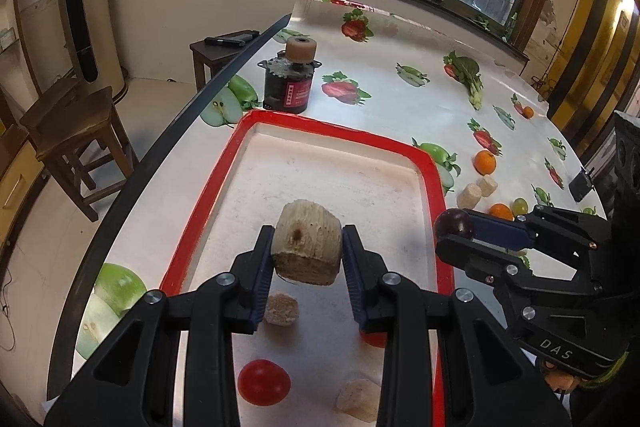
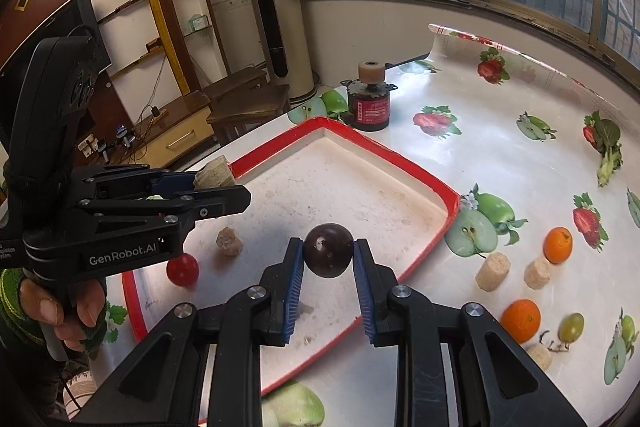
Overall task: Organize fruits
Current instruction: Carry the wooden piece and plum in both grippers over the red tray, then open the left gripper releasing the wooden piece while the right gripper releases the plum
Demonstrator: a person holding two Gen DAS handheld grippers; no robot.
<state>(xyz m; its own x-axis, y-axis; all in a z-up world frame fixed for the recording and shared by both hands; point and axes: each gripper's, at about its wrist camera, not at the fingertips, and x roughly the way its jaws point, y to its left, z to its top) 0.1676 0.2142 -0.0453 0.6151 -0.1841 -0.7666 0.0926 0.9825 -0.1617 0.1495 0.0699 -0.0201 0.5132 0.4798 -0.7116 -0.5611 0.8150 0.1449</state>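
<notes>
Your right gripper (image 2: 328,259) has its fingers clamped on the dark plum (image 2: 329,251), your left gripper (image 1: 306,251) on the cork-like chunk (image 1: 307,241); both probably hang directly above the red tray (image 2: 420,169).

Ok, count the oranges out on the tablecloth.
2 for certain: the far orange beside a printed strawberry, and the near orange by the green grape. A small orange spot farther off may be a third.

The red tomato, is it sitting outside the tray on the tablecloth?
No, the red tomato lies inside the red-rimmed tray, on its white floor near a beige chunk.
</notes>
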